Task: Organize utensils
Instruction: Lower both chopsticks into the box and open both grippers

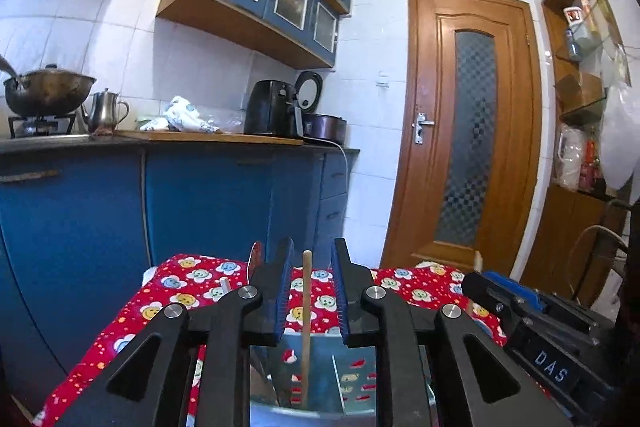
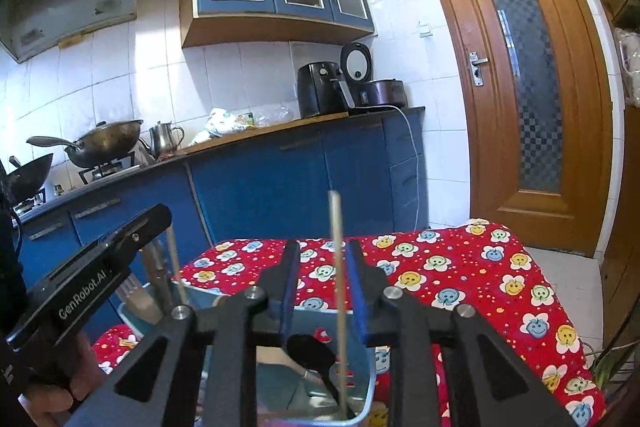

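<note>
Nearest to the left wrist camera, the left gripper (image 1: 308, 267) is seen with its fingers (image 1: 283, 283) narrowly parted and a wooden chopstick (image 1: 306, 311) standing upright in the gap, clear of both blue pads. The stick is round, light brown and plain, and its lower end is set inside a shiny metal holder (image 1: 356, 379) directly below the fingers, whose wall is pierced with slots. In the right wrist view, the right gripper (image 2: 323, 259) is likewise narrowly parted, and a second, paler chopstick (image 2: 338, 291) is seen standing upright between the fingers without being pressed by them; it reaches well above the fingertips. Its foot rests in a metal holder (image 2: 370, 383) beneath the fingers, where a dark spoon (image 2: 310, 353) is also lodged. To the left of the right fingers, the other gripper's black body is seen, along with more handles standing in a holder. Beyond the fingers, a red tablecloth (image 2: 460, 267) printed with smiling flower faces is spread over the counter. Farther off, blue cabinets (image 1: 200, 199) run along a tiled wall, carrying a wok (image 1: 48, 91), a steel kettle (image 1: 105, 111) and a black air fryer (image 1: 272, 109). A wooden door (image 1: 472, 131) with patterned glass stands to the right of the fingers.
</note>
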The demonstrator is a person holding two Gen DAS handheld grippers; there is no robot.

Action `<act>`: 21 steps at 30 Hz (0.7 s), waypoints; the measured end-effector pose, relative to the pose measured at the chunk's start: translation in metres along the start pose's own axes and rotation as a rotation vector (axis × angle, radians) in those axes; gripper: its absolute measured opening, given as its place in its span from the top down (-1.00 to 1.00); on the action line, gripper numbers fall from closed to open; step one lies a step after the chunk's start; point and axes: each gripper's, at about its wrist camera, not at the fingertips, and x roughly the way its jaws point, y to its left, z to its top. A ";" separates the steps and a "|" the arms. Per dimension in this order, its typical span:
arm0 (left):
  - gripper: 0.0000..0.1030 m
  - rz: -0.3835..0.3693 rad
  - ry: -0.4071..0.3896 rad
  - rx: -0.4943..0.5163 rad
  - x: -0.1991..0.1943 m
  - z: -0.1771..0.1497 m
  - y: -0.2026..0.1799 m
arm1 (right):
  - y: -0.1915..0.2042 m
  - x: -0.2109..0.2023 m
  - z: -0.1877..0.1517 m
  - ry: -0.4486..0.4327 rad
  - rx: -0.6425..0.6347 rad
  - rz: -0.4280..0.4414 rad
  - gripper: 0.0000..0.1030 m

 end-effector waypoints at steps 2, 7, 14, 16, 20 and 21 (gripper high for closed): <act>0.63 -0.007 0.008 0.007 -0.007 0.002 -0.001 | 0.001 -0.007 0.002 -0.005 0.004 0.007 0.49; 0.63 -0.021 0.027 0.001 -0.024 0.008 0.000 | 0.007 -0.026 0.006 -0.010 0.015 0.019 0.44; 0.63 -0.040 0.062 0.024 -0.052 0.013 0.001 | 0.011 -0.049 0.006 0.022 0.050 0.011 0.40; 0.63 -0.040 0.077 0.021 -0.061 0.013 0.003 | 0.012 -0.056 0.004 0.040 0.054 0.005 0.40; 0.63 -0.024 0.133 0.015 -0.075 0.014 0.006 | 0.016 -0.071 0.001 0.066 0.065 0.011 0.40; 0.63 -0.027 0.144 0.014 -0.077 0.013 0.007 | 0.016 -0.075 0.001 0.069 0.066 0.012 0.40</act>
